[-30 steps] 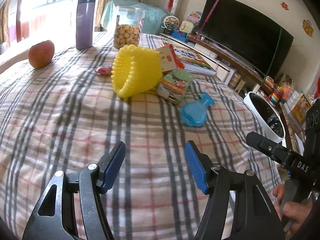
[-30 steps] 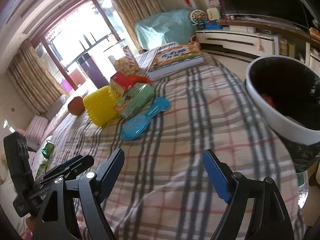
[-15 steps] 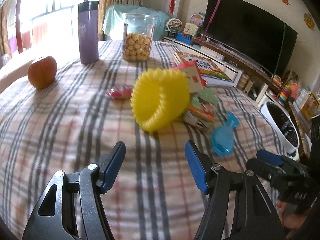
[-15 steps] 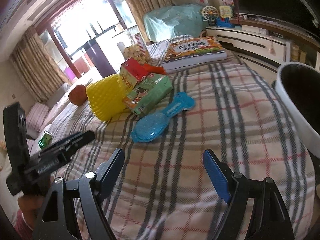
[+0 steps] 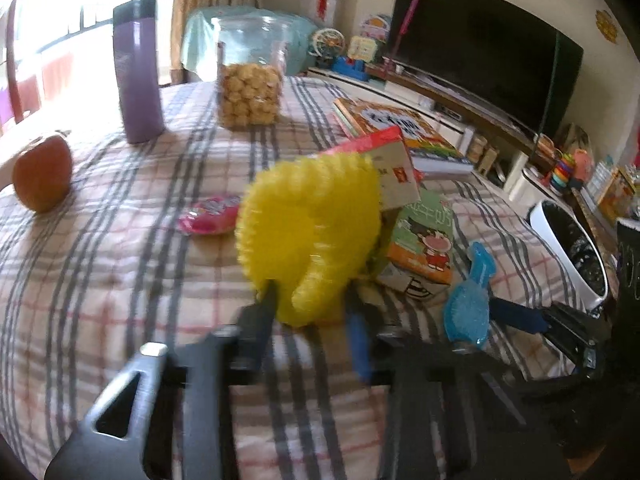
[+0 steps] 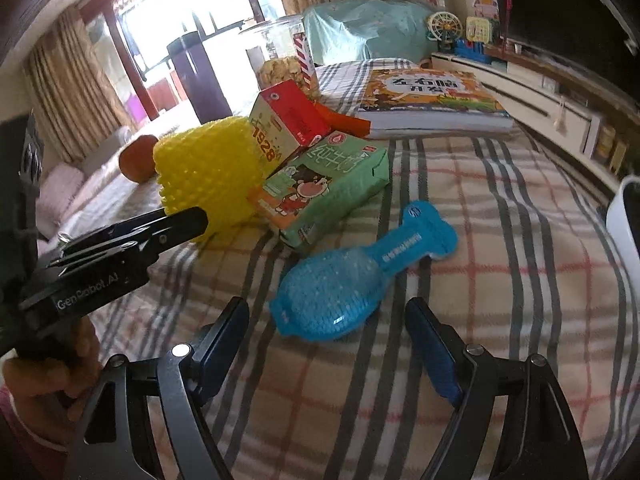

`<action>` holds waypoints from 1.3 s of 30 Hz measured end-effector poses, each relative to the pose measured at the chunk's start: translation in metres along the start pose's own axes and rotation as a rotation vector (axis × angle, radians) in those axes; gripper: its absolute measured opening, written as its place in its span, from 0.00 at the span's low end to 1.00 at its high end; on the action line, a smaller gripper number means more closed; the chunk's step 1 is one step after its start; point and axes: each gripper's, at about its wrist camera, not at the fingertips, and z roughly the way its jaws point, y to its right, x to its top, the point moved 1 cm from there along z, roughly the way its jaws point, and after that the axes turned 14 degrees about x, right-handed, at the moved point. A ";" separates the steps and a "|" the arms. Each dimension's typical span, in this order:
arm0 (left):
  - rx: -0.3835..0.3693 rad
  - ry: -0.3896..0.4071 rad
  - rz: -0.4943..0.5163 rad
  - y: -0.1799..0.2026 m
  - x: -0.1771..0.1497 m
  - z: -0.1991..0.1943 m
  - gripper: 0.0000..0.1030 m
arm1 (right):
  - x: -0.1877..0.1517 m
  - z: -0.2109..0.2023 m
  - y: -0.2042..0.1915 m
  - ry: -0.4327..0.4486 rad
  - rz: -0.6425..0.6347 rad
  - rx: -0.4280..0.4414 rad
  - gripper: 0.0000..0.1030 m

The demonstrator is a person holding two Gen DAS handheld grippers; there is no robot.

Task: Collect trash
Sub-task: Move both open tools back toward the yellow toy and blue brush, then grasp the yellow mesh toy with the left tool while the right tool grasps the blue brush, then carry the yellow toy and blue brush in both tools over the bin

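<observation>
A yellow foam net sleeve [image 5: 312, 228] lies on its side on the plaid tablecloth [image 5: 100, 280]. My left gripper [image 5: 312, 304] has one finger inside the sleeve's opening and the other outside, and its jaws are closing on the lower wall. Behind the sleeve lean a red carton [image 6: 288, 124] and a green carton [image 6: 328, 184]. A flattened blue plastic bottle [image 6: 352, 280] lies just ahead of my right gripper [image 6: 328, 308]. Its jaws are closing slightly, still wide, with the bottle's fat end between the tips and untouched. A pink wrapper [image 5: 210, 214] lies left of the sleeve.
A white bin [image 5: 568, 252] with a dark liner stands off the table's right edge. An apple [image 5: 42, 178], a purple flask [image 5: 138, 68], a biscuit jar [image 5: 250, 80] and a picture book [image 6: 428, 100] sit farther back. A TV [image 5: 480, 60] lines the right wall.
My left gripper moved forward to the yellow sleeve and its jaws came together on the rim. My right gripper slid closer to the blue bottle.
</observation>
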 end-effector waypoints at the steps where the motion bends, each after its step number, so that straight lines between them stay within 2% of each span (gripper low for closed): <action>1: 0.004 0.000 0.008 0.002 -0.001 0.000 0.18 | -0.001 0.000 -0.001 -0.003 -0.008 -0.020 0.61; 4: 0.008 0.010 0.019 0.006 -0.004 -0.005 0.13 | -0.003 -0.004 0.002 0.009 0.002 -0.013 0.54; 6: 0.003 0.009 0.009 0.005 -0.008 -0.010 0.13 | -0.004 -0.008 0.005 0.011 0.014 -0.010 0.26; 7: -0.002 0.007 0.002 0.005 -0.010 -0.012 0.13 | -0.005 -0.011 0.007 0.011 0.029 -0.002 0.07; 13: -0.037 0.000 -0.040 0.008 -0.028 -0.033 0.12 | -0.016 -0.029 0.015 0.015 0.062 0.045 0.07; 14: -0.043 -0.001 -0.046 0.008 -0.031 -0.037 0.12 | -0.017 -0.032 0.016 0.015 0.072 0.063 0.12; 18: -0.074 -0.014 -0.065 0.012 -0.046 -0.049 0.12 | -0.022 -0.046 0.022 0.023 0.106 0.080 0.14; 19: -0.079 -0.016 -0.068 0.013 -0.048 -0.050 0.12 | -0.024 -0.050 0.025 0.030 0.122 0.084 0.18; 20: -0.084 -0.021 -0.070 0.014 -0.051 -0.052 0.12 | -0.025 -0.054 0.028 0.045 0.141 0.080 0.29; 21: -0.089 -0.024 -0.071 0.016 -0.054 -0.053 0.12 | -0.027 -0.059 0.030 0.061 0.148 0.064 0.35; 22: -0.092 -0.027 -0.072 0.017 -0.056 -0.053 0.12 | -0.026 -0.060 0.032 0.074 0.150 0.053 0.47; 23: -0.093 -0.029 -0.072 0.019 -0.058 -0.054 0.12 | -0.025 -0.062 0.034 0.095 0.154 0.032 0.53; 24: -0.090 -0.028 -0.072 0.020 -0.059 -0.055 0.12 | -0.022 -0.062 0.036 0.101 0.160 0.020 0.55; 31: -0.086 -0.030 -0.086 0.016 -0.063 -0.060 0.12 | -0.003 -0.026 0.037 0.051 0.151 -0.021 0.56; 33: -0.085 -0.029 -0.089 0.015 -0.063 -0.062 0.12 | -0.002 -0.023 0.033 0.048 0.116 -0.055 0.52; 34: -0.084 -0.028 -0.087 0.015 -0.063 -0.063 0.12 | -0.003 -0.024 0.033 0.049 0.114 -0.052 0.42; 39: -0.106 -0.022 -0.070 0.027 -0.063 -0.067 0.12 | -0.015 -0.043 0.041 0.086 0.149 -0.007 0.41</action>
